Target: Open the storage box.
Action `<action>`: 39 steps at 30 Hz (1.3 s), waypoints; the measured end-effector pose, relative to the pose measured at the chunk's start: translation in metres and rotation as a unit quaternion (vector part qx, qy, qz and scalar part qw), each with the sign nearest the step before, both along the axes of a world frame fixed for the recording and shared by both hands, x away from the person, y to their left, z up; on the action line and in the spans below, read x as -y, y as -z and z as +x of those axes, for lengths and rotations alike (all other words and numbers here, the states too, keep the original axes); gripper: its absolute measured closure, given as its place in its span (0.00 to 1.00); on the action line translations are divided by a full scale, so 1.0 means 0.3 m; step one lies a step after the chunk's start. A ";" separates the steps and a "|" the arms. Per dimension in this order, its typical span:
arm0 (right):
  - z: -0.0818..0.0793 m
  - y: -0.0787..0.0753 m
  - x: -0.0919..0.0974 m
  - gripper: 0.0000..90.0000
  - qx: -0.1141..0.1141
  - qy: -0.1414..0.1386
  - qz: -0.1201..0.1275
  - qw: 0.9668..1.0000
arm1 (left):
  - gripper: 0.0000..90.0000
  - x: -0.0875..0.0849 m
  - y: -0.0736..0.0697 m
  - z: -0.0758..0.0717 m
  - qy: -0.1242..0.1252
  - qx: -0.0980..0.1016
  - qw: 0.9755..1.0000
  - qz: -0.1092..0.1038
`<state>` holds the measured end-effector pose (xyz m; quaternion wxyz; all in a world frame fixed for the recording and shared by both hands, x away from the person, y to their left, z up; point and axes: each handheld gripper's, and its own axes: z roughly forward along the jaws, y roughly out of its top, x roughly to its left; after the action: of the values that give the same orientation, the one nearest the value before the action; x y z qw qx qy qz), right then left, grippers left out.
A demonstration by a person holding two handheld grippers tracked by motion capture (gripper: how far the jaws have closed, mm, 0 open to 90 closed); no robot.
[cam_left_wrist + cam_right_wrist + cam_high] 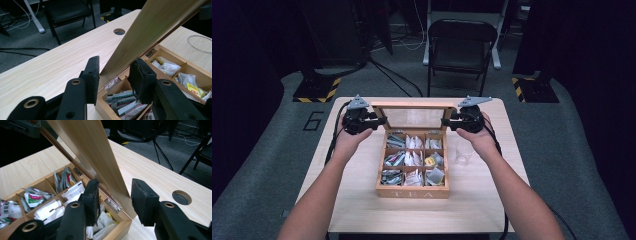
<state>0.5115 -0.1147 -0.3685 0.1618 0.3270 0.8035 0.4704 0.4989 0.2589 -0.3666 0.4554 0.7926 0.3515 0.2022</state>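
From the high view, a wooden tea box (413,192) sits mid-table (362,210) with its glass-paned lid (412,118) stood up at the far edge, the nine compartments full of tea sachets (414,160); the left gripper (379,120) meets the lid's left side rail and the right gripper (444,121) its right side rail, each near the top corner, while a clear glass cup (463,151) stands just beside the box on the right; in the left gripper view, the jaws straddle the lid's wooden edge (140,32), the left pad (92,75) appearing to sit against its outer face and the right pad (141,80) close on the inner side, so the grip reads as closed on the rail, as narrow as the wood allows; in the right gripper view, the jaws stand about half apart around the lid's other edge (100,152), the inner pad (91,198) near or touching the wood and the outer pad (143,203) clearly off it, so this one brackets the rail without pinching; the lid should handle as a light, stiff frame swinging on small brass hinges (112,205), yet the pane is fragile and the smooth wood could be slippery; I would hold the side rails only, evenly on both sides, since an uneven pull could rack the hinges or drag the light box towards the cup.
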 end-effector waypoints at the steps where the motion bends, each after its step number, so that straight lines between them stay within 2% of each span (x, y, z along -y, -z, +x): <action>1: 0.004 0.004 -0.001 0.64 0.002 -0.001 -0.003 1.000 | 0.67 -0.001 0.000 0.001 0.000 -0.001 1.000 -0.001; 10: 0.026 0.026 -0.012 0.65 0.004 -0.001 -0.010 1.000 | 0.68 -0.002 0.005 0.012 -0.005 -0.001 1.000 -0.011; 19: 0.046 0.049 -0.012 0.67 -0.003 0.003 -0.018 1.000 | 0.68 -0.005 0.008 0.021 -0.006 -0.003 1.000 -0.018; 28: 0.055 0.066 -0.009 0.67 -0.009 0.006 -0.002 1.000 | 0.68 -0.005 0.008 0.024 -0.007 -0.004 1.000 -0.017; 39: 0.065 0.074 -0.009 0.67 -0.013 0.008 0.006 1.000 | 0.68 -0.006 0.010 0.029 -0.010 -0.005 1.000 -0.023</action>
<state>0.5310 -0.1121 -0.3906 0.1529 0.3401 0.8003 0.4695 0.5077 0.2606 -0.3697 0.4696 0.7793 0.3663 0.1947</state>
